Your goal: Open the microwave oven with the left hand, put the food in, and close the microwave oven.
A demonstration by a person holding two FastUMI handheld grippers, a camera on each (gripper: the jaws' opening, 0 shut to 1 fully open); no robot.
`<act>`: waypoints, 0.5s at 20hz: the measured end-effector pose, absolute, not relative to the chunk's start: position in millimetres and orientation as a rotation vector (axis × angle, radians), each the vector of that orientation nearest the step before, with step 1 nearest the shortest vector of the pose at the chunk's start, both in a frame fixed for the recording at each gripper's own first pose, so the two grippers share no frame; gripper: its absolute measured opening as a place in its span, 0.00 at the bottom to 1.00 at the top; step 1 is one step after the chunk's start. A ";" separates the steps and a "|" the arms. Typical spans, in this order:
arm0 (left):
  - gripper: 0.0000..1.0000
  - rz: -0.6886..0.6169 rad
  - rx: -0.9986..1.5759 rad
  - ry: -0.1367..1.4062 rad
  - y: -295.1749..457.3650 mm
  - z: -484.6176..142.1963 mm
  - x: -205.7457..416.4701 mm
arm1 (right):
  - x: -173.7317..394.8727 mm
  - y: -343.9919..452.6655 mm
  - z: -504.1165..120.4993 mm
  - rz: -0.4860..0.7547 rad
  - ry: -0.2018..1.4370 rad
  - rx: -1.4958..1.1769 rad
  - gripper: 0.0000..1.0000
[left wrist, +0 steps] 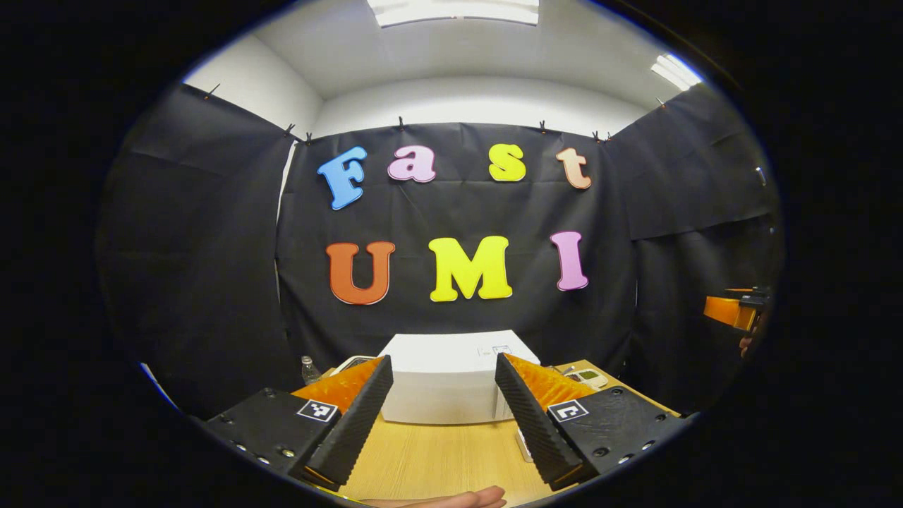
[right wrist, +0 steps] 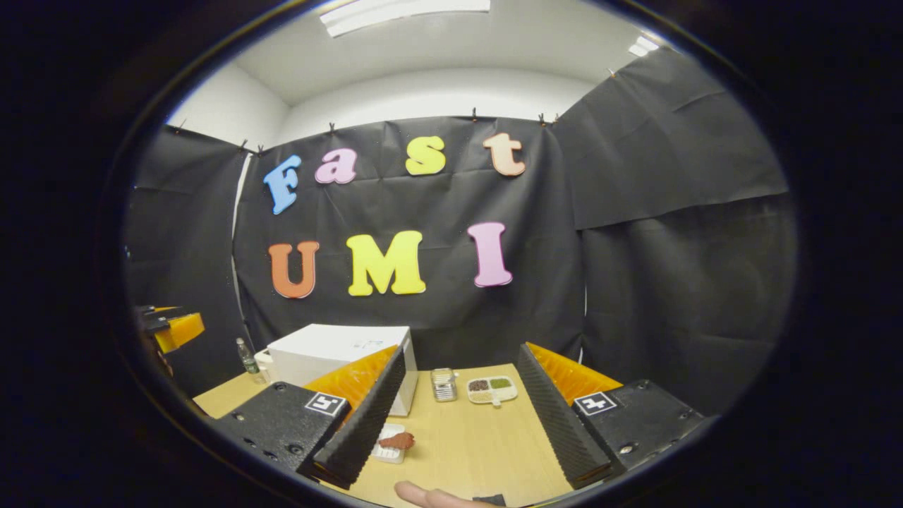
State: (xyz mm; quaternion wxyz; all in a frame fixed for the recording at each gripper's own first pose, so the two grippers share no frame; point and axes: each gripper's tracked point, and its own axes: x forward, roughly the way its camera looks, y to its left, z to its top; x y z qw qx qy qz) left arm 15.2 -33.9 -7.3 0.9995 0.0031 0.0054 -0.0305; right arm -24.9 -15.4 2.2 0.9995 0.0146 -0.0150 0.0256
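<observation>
Both grippers hang above the near edge of the wooden table (right wrist: 458, 437), each spread wide with nothing between its fingers. From the left gripper view, the left gripper (left wrist: 443, 413) points straight at the white microwave oven (left wrist: 451, 377), which stands toward the far side of the table in front of the black cloth wall; its ribbed black fingers (left wrist: 356, 416) frame the box on either side without touching it. From here I can't make out the door clearly, though the box looks closed up. A small plastic bottle (left wrist: 309, 370) stands to the left of the oven, and a pale tray (left wrist: 589, 379) lies to its right. At the far right of that view an orange part of the right gripper (left wrist: 734, 310) shows, well apart.

In the right gripper view, the right gripper (right wrist: 458, 416) hovers over the table with the microwave oven off to its left. The food (right wrist: 397, 442), a reddish-brown piece on a small white dish (right wrist: 388, 451), sits on the table in front of the oven, just beside the gripper's left finger. Farther back lie a small clear container (right wrist: 444, 384) and a divided white plate (right wrist: 492, 388) holding dark and green bits. A fingertip (right wrist: 423, 495) of the person pokes in at the bottom edge.
</observation>
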 end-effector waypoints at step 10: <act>0.92 -0.098 0.008 -0.009 -84.8 -58.6 126.8 | -26.2 -25.1 -11.4 0.065 -0.016 0.046 1.00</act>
